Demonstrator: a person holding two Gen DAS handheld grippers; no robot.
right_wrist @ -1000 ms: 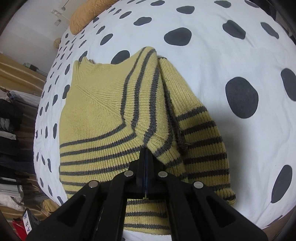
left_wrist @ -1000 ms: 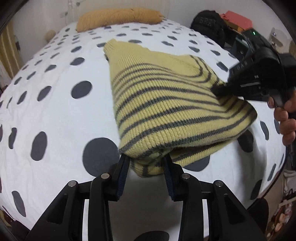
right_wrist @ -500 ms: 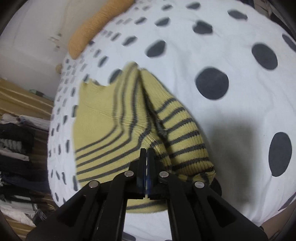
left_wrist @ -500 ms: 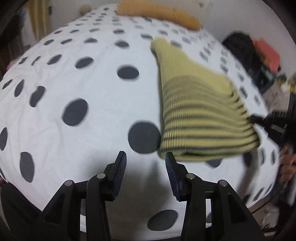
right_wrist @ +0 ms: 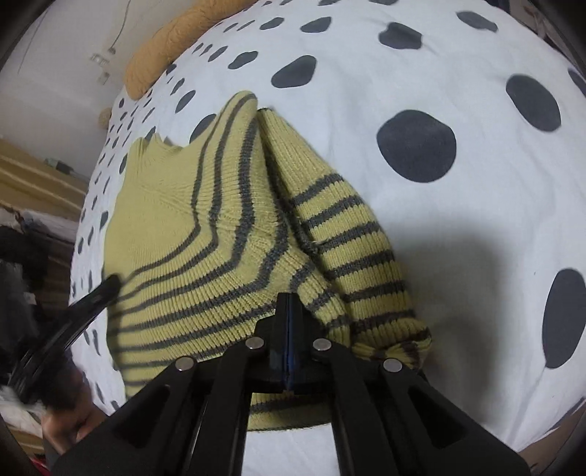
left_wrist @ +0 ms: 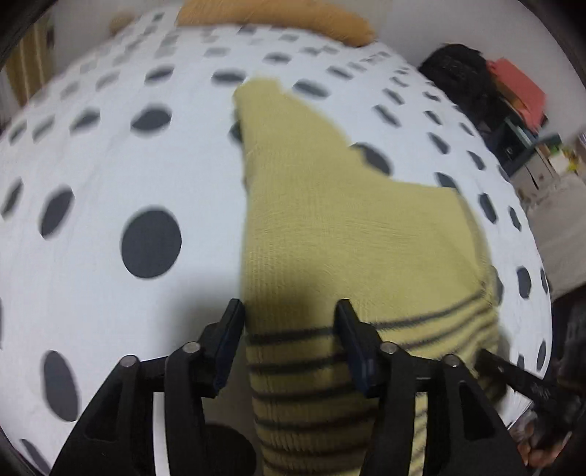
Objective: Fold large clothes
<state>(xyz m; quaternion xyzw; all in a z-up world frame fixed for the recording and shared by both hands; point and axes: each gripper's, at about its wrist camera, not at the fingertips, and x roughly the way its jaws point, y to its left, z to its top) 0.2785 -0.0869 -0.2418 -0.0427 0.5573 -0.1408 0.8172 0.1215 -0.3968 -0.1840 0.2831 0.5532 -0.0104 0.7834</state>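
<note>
A yellow knit sweater with grey stripes (left_wrist: 351, 234) lies partly folded on a white bed with dark dots (left_wrist: 110, 175). My left gripper (left_wrist: 289, 329) is open, its fingers straddling the sweater's near striped edge without pinching it. In the right wrist view the sweater (right_wrist: 205, 249) is bunched into a ridge. My right gripper (right_wrist: 289, 311) is shut on the striped fabric at the near edge. The left gripper's finger (right_wrist: 91, 296) shows at the sweater's left side. The right gripper (left_wrist: 512, 373) shows low right in the left wrist view.
An orange pillow (left_wrist: 278, 18) lies at the head of the bed and also shows in the right wrist view (right_wrist: 172, 47). A black bag (left_wrist: 457, 77) and red boxes (left_wrist: 512, 88) stand beside the bed. Stacked clothes (right_wrist: 22, 234) are at the left.
My left gripper let go of the sweater's corner, swung away to the left, then came back over the striped near edge, still open. My right gripper stays shut on the fabric and has pulled it slightly.
</note>
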